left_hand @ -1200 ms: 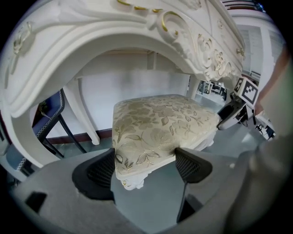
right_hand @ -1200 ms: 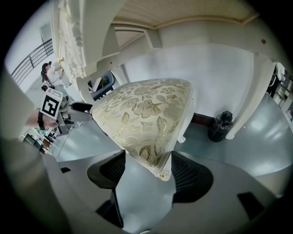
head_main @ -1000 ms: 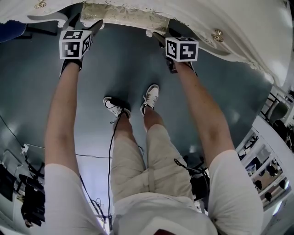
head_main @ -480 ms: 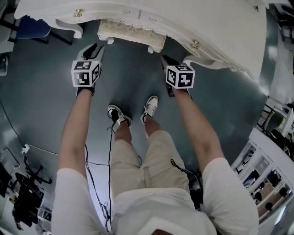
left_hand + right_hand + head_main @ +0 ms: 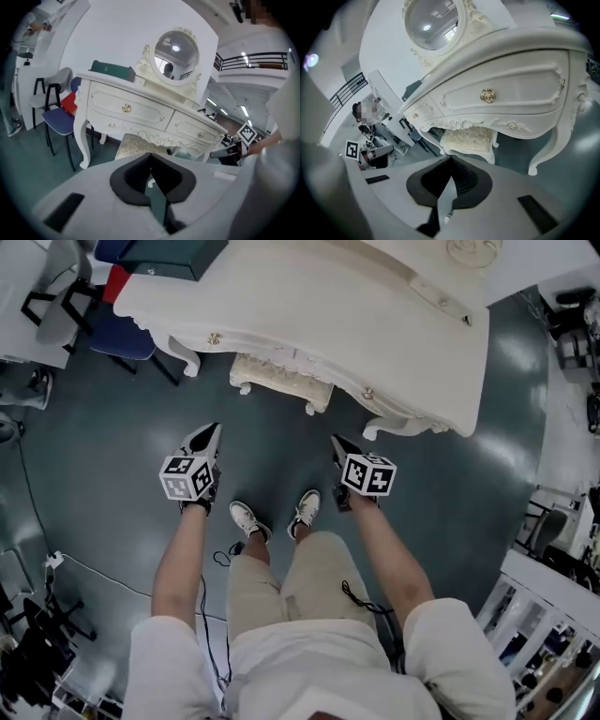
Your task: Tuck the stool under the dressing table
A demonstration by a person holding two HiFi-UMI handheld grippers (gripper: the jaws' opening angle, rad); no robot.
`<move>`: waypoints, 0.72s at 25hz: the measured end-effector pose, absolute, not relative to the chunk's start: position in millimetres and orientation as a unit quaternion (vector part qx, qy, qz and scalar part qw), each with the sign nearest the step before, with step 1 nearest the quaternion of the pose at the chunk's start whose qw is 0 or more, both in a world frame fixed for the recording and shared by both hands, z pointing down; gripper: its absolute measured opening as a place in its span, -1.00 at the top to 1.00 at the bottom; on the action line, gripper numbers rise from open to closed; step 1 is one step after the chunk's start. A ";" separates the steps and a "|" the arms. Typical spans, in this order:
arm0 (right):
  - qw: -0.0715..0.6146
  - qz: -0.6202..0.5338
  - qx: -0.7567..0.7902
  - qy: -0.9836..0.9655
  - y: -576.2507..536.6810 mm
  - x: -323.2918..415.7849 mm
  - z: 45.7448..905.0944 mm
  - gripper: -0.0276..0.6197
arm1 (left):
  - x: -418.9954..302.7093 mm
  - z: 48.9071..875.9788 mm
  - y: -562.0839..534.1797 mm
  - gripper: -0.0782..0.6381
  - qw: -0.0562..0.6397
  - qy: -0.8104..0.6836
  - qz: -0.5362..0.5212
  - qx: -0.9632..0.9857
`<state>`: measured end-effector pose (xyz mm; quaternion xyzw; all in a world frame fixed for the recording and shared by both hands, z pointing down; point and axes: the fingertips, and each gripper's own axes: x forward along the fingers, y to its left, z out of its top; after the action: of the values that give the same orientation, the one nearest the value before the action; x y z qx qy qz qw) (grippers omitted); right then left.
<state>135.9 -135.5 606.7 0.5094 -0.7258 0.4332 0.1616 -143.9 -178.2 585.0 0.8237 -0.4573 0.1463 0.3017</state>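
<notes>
The cream stool (image 5: 281,381) stands partly under the white dressing table (image 5: 309,306), with its near edge and legs showing. Both grippers hang in the air in front of it, well apart from it. My left gripper (image 5: 214,427) points at the stool (image 5: 140,144) below the table's drawers (image 5: 140,110). Its jaws have just been closing and now meet with nothing between them. My right gripper (image 5: 336,440) faces the stool (image 5: 469,139) under the table (image 5: 506,93). Its jaws have also just closed, empty.
A blue chair (image 5: 131,338) and a grey chair (image 5: 51,89) stand left of the table. A green box (image 5: 173,254) and an oval mirror (image 5: 176,49) sit on the tabletop. The person's shoes (image 5: 248,518) are just behind the grippers. Shelving (image 5: 553,615) lines the right.
Both grippers have drawn back from the stool and risen, and their jaws have closed. The head view now takes in the whole table with the stool under it.
</notes>
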 end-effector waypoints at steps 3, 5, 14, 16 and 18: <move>0.162 0.410 0.503 -0.744 -129.8 130.9 571.9 0.91 | -143.3 552.9 -170.5 0.73 0.288 -0.465 0.131 0.827; 0.166 0.392 0.497 -0.756 -123.4 126.2 547.9 0.91 | -138.9 533.9 -159.8 0.73 0.276 -0.460 0.138 0.832; 0.123 0.340 0.489 -0.793 -108.2 123.6 428.5 0.91 | -139.1 450.6 -132.3 0.73 0.250 -0.489 0.112 0.828; 0.122 0.321 0.483 -0.806 -104.5 122.6 404.4 0.91 | -137.6 428.7 -130.7 0.73 0.235 -0.489 0.105 0.833; 0.118 0.300 0.478 -0.817 -103.9 122.3 382.1 0.92 | -136.5 404.8 -133.0 0.73 0.216 -0.489 0.098 0.839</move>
<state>122.3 -103.9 382.1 0.4781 -0.8171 0.2999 0.1176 -136.5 -133.0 404.8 0.8393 -0.4893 0.0982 0.2159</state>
